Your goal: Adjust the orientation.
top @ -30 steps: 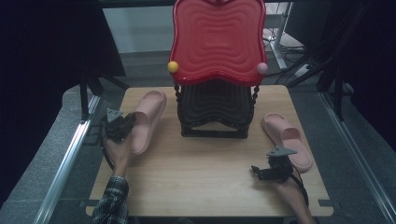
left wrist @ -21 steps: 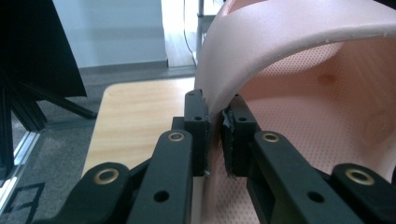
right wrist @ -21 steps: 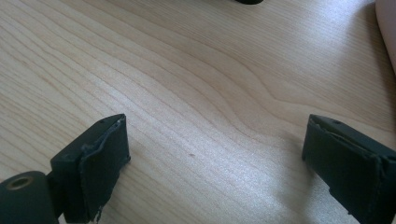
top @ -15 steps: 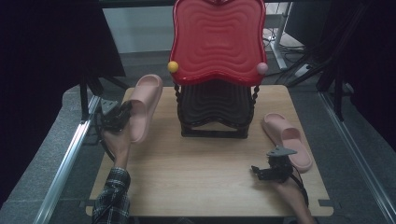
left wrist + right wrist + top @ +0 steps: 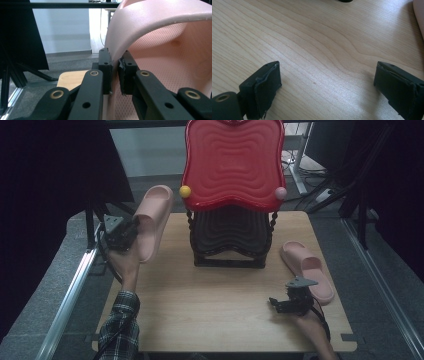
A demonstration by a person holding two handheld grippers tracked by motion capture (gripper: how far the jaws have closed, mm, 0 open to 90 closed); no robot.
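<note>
**Left slipper is up off the table, held by a thin edge**

Your left gripper (image 5: pixel 121 236), at about nine o'clock from the table's middle, has its jaws clamped on the side wall of the raised pink slipper (image 5: pixel 151 220). In the left gripper view the pads pinch only the rim of that slipper (image 5: pixel 160 37), near its curved strap, and the shoe rises steeply above them, clear of the table (image 5: pixel 225 320).

The other pink slipper (image 5: pixel 307 270) lies flat at about three o'clock, just beside your right gripper (image 5: pixel 292 301). That gripper's jaws stand wide apart, holding nothing, low over bare wood (image 5: pixel 317 50).

The black tiered rack (image 5: pixel 230 237) with its red tray top (image 5: pixel 232 162) stands at twelve o'clock, close to the raised slipper.

What could go wrong:
- The soft wall may bend or slide out of the pinch if you swing fast, since most of the shoe hangs beyond the pads.
- Its toe is near the yellow ball (image 5: pixel 185 191) on the rack's corner; a turn toward the rack could knock it.

I can read no brand, label or writing on anything.
</note>
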